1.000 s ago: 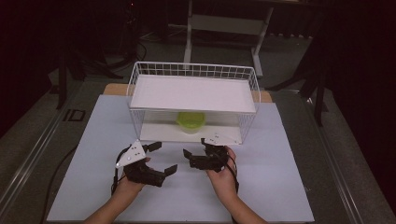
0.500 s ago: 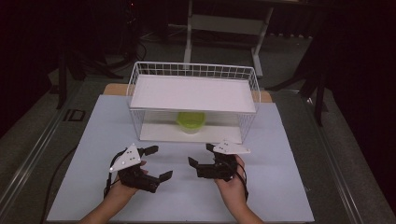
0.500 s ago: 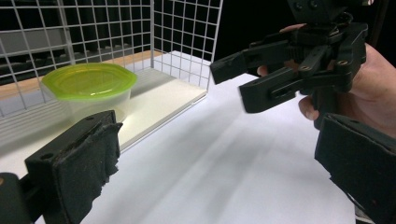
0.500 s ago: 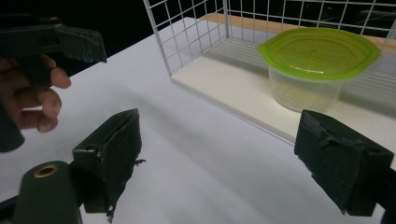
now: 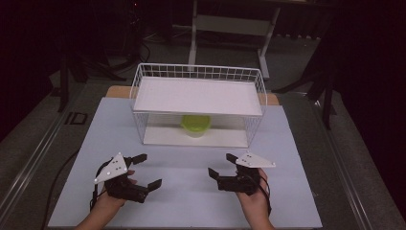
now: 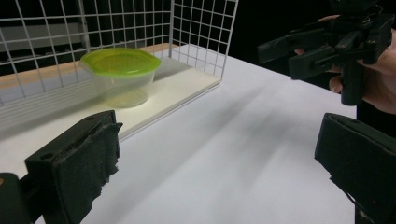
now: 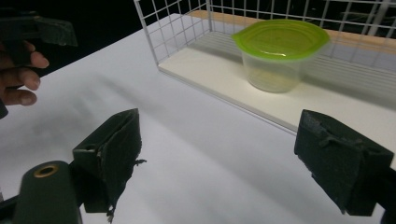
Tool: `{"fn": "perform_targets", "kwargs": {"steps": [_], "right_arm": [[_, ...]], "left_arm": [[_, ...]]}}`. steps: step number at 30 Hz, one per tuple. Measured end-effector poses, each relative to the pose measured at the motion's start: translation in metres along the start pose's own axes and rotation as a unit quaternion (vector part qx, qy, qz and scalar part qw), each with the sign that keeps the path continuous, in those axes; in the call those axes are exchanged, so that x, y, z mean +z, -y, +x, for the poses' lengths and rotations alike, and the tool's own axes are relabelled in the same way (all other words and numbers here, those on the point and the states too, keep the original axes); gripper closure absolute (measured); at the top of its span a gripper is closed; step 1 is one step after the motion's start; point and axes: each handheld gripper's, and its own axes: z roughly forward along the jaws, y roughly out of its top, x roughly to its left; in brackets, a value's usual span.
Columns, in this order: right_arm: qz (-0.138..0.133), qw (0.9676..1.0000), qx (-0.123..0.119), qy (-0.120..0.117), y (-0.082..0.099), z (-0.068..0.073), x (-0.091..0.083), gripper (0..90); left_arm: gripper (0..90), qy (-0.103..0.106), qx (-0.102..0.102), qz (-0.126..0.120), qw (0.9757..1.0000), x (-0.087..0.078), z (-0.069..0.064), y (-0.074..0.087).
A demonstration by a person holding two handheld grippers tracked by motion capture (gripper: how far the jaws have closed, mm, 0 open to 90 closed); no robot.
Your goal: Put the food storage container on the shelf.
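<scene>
Two hand-held grippers hover over the bench in front of a wire rack with a lidded container inside.

A white wire rack (image 5: 198, 103) stands at the far middle of the white bench (image 5: 297, 158), with a flat white shelf on top and an open front. On its lower board sits a clear plastic container with a green lid (image 5: 195, 125), upright, under the shelf and near the middle. The wire side walls flank it, while nothing stands between it and the grippers. The left gripper (image 5: 145, 169) is at the near left, its fingers spread wide and holding nothing. The right gripper (image 5: 221, 164) is at the near right, well apart from the left, its fingers likewise wide open and empty. Both are well short of the rack.
</scene>
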Motion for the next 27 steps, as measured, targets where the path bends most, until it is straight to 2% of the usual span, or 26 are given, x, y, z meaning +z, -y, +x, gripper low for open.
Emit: {"fn": "perform_targets", "kwargs": {"steps": [9, 11, 15, 17, 21, 27], "right_arm": [[0.006, 0.9999, 0.009, 0.003, 0.012, -0.006, -0.015, 14.8], [0.002, 0.9999, 0.013, 0.006, 0.015, -0.008, -0.023, 14.8], [0.006, 0.9998, 0.003, 0.017, 0.021, -0.011, -0.031, 14.8], [0.007, 0.9996, -0.003, 0.025, 0.026, -0.012, -0.033, 14.9], [0.005, 0.9996, 0.001, 0.028, 0.03, -0.015, -0.032, 14.8], [0.008, 0.9994, -0.008, 0.032, 0.035, -0.015, -0.029, 14.9]], "left_arm": [[0.8, 0.003, -0.002, 0.008, 1.0, -0.009, -0.002, 0.008], [0.8, 0.003, -0.003, 0.008, 1.0, -0.011, -0.002, 0.011], [0.8, 0.002, -0.003, 0.011, 0.9999, -0.011, -0.002, 0.013], [0.8, 0.009, -0.006, 0.02, 0.9997, -0.009, -0.002, 0.015], [0.9, 0.011, -0.004, 0.023, 0.9997, -0.007, -0.003, 0.017], [0.8, 0.007, 0.001, 0.013, 0.9999, -0.007, -0.003, 0.018]]}}
